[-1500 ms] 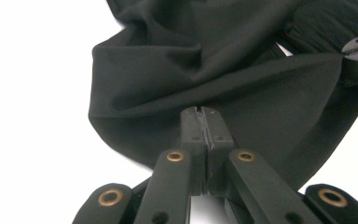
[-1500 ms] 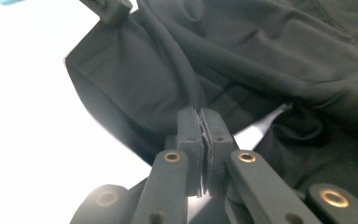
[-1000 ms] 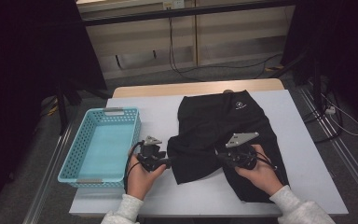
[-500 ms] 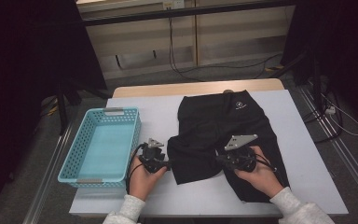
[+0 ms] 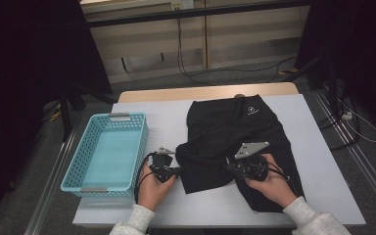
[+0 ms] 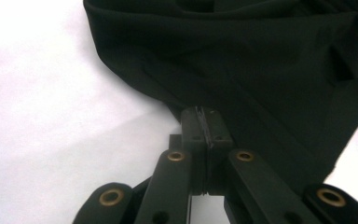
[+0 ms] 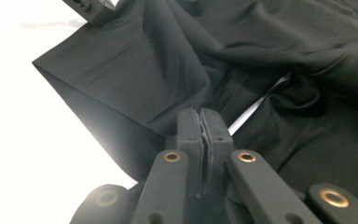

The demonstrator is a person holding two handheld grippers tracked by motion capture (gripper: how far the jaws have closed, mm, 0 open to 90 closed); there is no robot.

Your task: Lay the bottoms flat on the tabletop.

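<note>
A pair of black shorts [image 5: 240, 142] lies spread on the white table [image 5: 323, 181], its waistband with a small white logo toward the far edge and one leg folded over toward the left. The left claw [image 5: 180, 171] meets the left edge of that folded leg, low on the garment; its jaws have just been closing, and in the left gripper view [image 6: 205, 122] they stand pressed together with the hem of the black fabric pinched at their tips. The right claw [image 5: 229, 168] sits near the middle of the shorts, pointing leftward toward the other claw; in the right gripper view [image 7: 200, 122] its jaws are squeezed together on a fold of the cloth, with the fabric bunched around them. The left hand [image 5: 152, 188] comes in from the near edge and wraps the gripper body from below, cable looping beside it, with the claw held level and aimed to the right. The right hand [image 5: 271, 183] rests on the lower leg of the shorts, gripping its tool with the grey plate on top. A light blue plastic basket [image 5: 78, 181] stands just left of the left hand.
</note>
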